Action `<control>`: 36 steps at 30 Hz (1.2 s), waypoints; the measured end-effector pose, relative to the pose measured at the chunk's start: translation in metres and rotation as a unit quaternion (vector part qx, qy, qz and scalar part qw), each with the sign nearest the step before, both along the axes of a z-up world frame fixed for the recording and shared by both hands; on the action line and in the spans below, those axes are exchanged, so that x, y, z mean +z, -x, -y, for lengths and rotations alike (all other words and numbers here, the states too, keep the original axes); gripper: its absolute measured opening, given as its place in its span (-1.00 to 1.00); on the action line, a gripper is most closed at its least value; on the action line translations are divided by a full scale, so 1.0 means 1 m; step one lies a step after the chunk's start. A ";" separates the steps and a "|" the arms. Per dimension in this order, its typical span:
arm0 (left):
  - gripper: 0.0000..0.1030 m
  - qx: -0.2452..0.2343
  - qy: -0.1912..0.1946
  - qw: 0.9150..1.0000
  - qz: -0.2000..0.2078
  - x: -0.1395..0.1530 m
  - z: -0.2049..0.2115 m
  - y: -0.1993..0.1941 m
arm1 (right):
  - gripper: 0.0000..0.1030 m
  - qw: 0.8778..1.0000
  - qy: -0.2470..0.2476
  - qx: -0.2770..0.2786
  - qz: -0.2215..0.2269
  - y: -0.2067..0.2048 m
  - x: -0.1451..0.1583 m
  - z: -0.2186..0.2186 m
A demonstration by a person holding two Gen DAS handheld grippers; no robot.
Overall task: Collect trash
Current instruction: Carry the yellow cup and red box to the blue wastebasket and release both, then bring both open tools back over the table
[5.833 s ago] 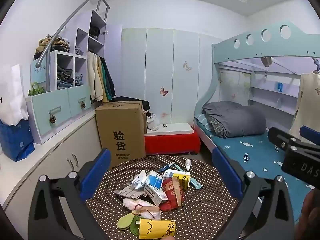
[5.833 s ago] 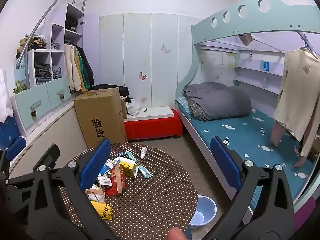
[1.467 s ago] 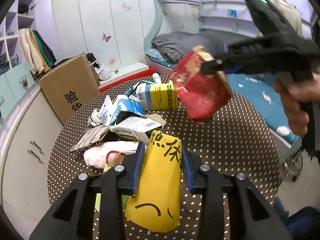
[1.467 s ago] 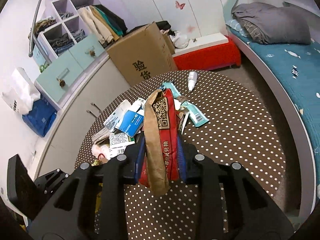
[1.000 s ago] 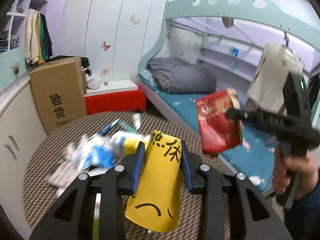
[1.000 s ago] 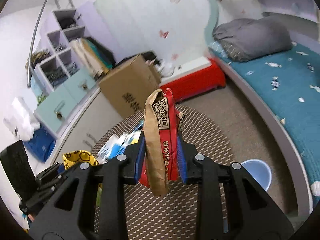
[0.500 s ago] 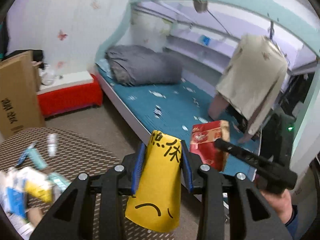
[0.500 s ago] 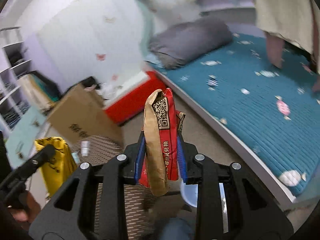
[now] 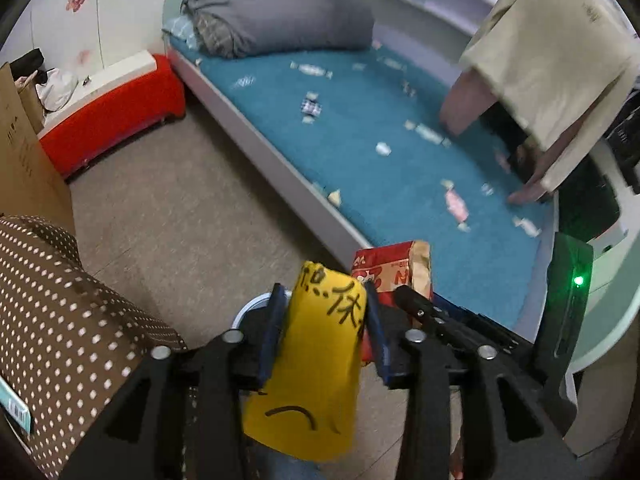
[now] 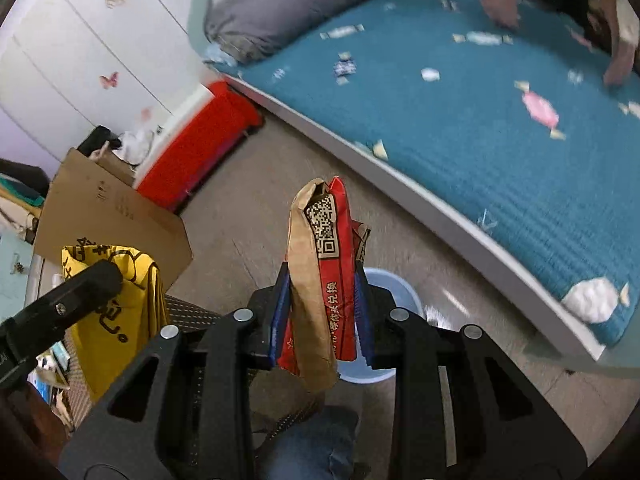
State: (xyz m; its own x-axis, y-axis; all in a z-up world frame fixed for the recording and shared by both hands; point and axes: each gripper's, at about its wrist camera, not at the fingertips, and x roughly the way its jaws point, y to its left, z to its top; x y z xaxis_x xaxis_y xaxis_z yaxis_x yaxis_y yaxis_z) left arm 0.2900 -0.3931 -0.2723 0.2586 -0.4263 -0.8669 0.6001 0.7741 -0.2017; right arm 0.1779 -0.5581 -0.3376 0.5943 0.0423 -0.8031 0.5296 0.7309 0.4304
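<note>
My left gripper (image 9: 325, 332) has a yellow bag (image 9: 316, 364) with black handwriting between its blue pads; its jaws are opening, and the pads still touch the bag's sides. Just behind it is a red and brown snack packet (image 9: 390, 270). In the right wrist view that packet (image 10: 324, 276) stands upright with my right gripper (image 10: 322, 316) shut on it. Both grippers point down over a light blue bin (image 10: 402, 292) on the floor, whose rim (image 9: 248, 308) peeks out behind the left pad. The yellow bag (image 10: 112, 312) and a left finger (image 10: 76, 292) appear at the left.
The table with the brown dotted cloth (image 9: 60, 300) lies to the left. A bed with a teal sheet (image 9: 400, 140) runs along the right, with a red bench (image 9: 112, 108) and a cardboard box (image 10: 108, 216) behind. A beige garment (image 9: 560, 60) hangs over the bed. A knee in jeans (image 10: 312, 440) is below.
Both grippers have swung away from the table's trash pile towards the bed and dropped, carrying their packets. The blue bin now shows right under them.
</note>
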 end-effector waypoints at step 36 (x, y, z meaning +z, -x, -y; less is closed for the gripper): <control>0.79 0.059 0.010 0.982 0.177 0.105 -0.113 0.095 | 0.88 0.990 0.098 -0.006 0.105 0.067 0.145 -0.086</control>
State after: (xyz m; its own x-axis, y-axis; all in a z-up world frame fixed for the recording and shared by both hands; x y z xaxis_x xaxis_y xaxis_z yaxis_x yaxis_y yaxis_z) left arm 0.1953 -0.2797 -0.1669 0.5900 -0.3922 -0.7057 0.5424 0.8400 -0.0134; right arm 0.1105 -0.4718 -0.1922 0.7487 -0.1102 -0.6537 0.4531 0.8048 0.3833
